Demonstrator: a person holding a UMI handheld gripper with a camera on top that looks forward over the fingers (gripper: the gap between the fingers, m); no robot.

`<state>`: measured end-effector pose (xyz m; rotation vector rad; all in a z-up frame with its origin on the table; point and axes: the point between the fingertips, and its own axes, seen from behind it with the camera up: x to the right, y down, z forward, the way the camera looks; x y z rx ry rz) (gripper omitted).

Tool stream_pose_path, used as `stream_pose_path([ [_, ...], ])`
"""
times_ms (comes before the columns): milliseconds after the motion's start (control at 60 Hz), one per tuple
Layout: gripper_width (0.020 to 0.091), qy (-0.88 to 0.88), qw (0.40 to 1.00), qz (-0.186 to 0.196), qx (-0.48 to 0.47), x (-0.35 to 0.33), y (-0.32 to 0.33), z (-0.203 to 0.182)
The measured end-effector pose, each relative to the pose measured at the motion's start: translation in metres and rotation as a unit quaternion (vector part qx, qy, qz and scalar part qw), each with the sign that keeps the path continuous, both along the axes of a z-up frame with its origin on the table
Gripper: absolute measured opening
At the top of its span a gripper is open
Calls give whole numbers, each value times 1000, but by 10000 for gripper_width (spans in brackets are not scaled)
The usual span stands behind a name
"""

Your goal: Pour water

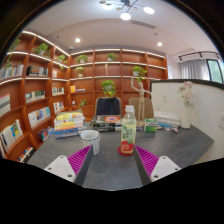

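Claw (111, 163) spread wide, holding nothing, w/ bottle (128, 131) just ahead btwn its fingers, cup (90, 141) left.

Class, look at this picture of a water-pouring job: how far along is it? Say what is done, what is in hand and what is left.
Nothing looks done yet. The bottle stands upright on the grey table, apart from the cup beside it. The gripper is open and empty; both things stand beyond its fingers. Left: grasp the bottle, tip it over the cup, pour. Whether the cup holds water cannot be seen.
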<state>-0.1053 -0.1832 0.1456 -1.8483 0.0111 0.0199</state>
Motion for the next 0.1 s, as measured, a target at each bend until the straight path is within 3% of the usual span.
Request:
stream_pose_path([
  [100, 804, -10, 1000, -4, 0, 2, -4, 1],
])
